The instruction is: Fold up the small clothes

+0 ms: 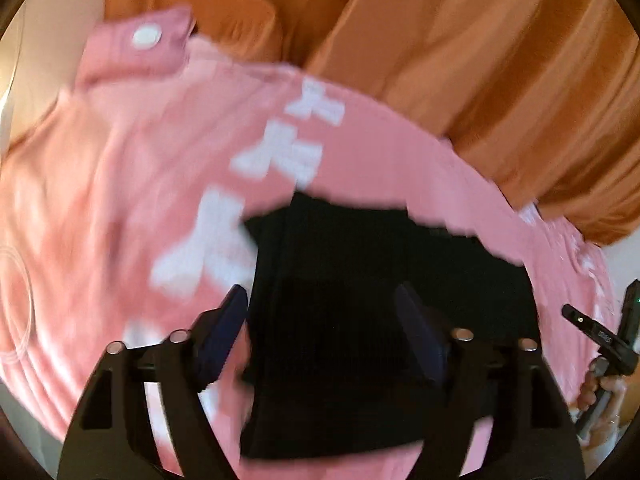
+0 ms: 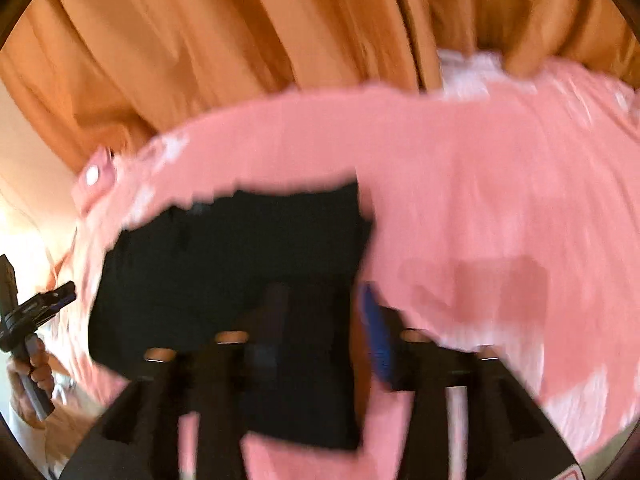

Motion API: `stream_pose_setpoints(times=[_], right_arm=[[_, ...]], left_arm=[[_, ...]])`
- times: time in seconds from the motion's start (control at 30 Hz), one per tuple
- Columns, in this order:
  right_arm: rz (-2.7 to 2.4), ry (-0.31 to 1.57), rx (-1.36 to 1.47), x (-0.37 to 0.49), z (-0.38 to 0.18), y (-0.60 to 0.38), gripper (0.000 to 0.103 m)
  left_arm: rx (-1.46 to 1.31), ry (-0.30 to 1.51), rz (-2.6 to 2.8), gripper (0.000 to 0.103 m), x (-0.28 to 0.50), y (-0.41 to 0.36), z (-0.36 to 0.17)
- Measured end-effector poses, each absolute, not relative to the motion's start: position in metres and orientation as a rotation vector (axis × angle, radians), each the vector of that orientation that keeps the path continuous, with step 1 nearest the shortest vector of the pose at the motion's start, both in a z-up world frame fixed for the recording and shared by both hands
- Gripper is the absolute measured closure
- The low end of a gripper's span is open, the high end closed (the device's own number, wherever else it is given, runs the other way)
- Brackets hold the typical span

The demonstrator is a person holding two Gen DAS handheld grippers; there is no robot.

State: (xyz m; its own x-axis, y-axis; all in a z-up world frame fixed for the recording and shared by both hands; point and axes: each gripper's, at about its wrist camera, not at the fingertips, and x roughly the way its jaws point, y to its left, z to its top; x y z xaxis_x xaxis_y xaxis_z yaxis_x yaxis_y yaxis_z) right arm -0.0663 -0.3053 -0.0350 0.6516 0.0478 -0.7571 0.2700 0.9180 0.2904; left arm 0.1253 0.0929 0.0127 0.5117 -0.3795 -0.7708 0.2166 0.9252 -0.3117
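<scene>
A black garment (image 1: 380, 320) lies in a folded block on a pink cloth with white shapes (image 1: 120, 200). My left gripper (image 1: 320, 300) is open above the black garment, its fingers apart and empty. In the right wrist view the black garment (image 2: 224, 264) lies on the pink cloth (image 2: 480, 200). My right gripper (image 2: 320, 300) hovers over the garment's right edge, open; the frame is blurred. Each gripper shows at the edge of the other's view: the right one (image 1: 600, 336), the left one (image 2: 44, 304).
An orange curtain (image 1: 440, 40) hangs behind the pink-covered surface and also shows in the right wrist view (image 2: 200, 40). A pink tab with a white round button (image 1: 146, 36) lies at the cloth's far left corner.
</scene>
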Motion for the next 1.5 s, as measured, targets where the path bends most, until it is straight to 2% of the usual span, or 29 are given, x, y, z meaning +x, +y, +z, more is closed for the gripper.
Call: stream_pose_setpoints(times=[0.1,0.13,0.17,0.2,0.23,0.27,0.3,0.47,0.6,0.73,0.8,0.83,0.93,0.97,1.03,1.1,1.2,1.23,1.27,1.3,1.43,1.5], right_arm=[[-0.163,0.858,0.386,-0.025,-0.041,-0.316,0.048],[-0.180,0.871,0.386,-0.011,-0.048,-0.318,0.048],[-0.201,0.900,0.393,0.002,-0.060,-0.321,0.048],[-0.206,0.931,0.403,0.012,-0.071,-0.321,0.052],[-0.202,0.952,0.413,0.018,-0.076,-0.323,0.058],[-0.176,0.985,0.418,0.026,-0.085,-0.321,0.087],[-0.167,0.999,0.410,0.030,-0.086,-0.316,0.100],[-0.164,0.842,0.426,0.019,-0.046,-0.322,0.101],[-0.256,0.990,0.462,0.024,-0.101,-0.344,0.101],[-0.259,0.933,0.444,0.018,-0.077,-0.330,0.100],[-0.211,0.869,0.439,0.003,-0.051,-0.312,0.098],[-0.164,0.846,0.410,-0.004,-0.041,-0.297,0.097],[0.021,0.872,0.311,-0.025,-0.045,-0.241,0.097],[0.053,0.925,0.275,-0.027,-0.059,-0.227,0.103],[0.009,1.084,0.209,-0.031,-0.105,-0.216,0.103],[-0.012,1.058,0.233,-0.040,-0.105,-0.233,0.103],[-0.294,0.998,0.178,-0.055,-0.091,-0.273,0.103],[-0.348,0.997,0.197,-0.058,-0.089,-0.286,0.100],[-0.388,0.975,0.275,-0.063,-0.086,-0.304,0.091],[-0.387,0.957,0.325,-0.064,-0.082,-0.309,0.090],[-0.232,0.895,0.337,-0.053,-0.065,-0.286,0.090],[-0.082,0.923,0.271,-0.033,-0.072,-0.250,0.090]], left_arm=[[-0.155,1.023,-0.342,0.034,0.170,0.070,-0.008],[-0.155,1.044,-0.333,0.044,0.181,0.066,-0.017],[-0.158,1.071,-0.327,0.060,0.190,0.063,-0.026],[-0.168,1.103,-0.327,0.070,0.198,0.061,-0.036],[-0.182,1.121,-0.322,0.097,0.199,0.060,-0.040],[-0.192,1.127,-0.319,0.101,0.201,0.063,-0.043],[-0.204,1.115,-0.307,0.101,0.203,0.065,-0.042],[-0.185,1.081,-0.251,0.101,0.211,0.074,-0.041],[-0.174,1.105,-0.252,0.101,0.213,0.078,-0.053],[-0.233,1.076,-0.283,0.099,0.192,0.084,-0.026],[-0.201,1.014,-0.345,0.091,0.165,0.080,-0.005],[-0.171,1.002,-0.362,0.083,0.152,0.077,-0.002],[-0.091,1.058,-0.411,0.079,0.118,0.065,-0.018],[-0.047,1.103,-0.405,0.078,0.112,0.062,-0.031],[0.003,1.162,-0.386,0.080,0.106,0.070,-0.054],[-0.001,1.126,-0.375,0.081,0.104,0.089,-0.048],[-0.031,1.103,-0.197,0.077,0.112,0.129,-0.048],[-0.078,1.124,-0.183,0.077,0.116,0.140,-0.051],[-0.138,1.146,-0.184,0.077,0.118,0.149,-0.053],[-0.208,1.156,-0.192,0.077,0.119,0.156,-0.055],[-0.196,1.089,-0.232,0.076,0.112,0.143,-0.036],[-0.116,1.044,-0.253,0.071,0.105,0.123,-0.027]])
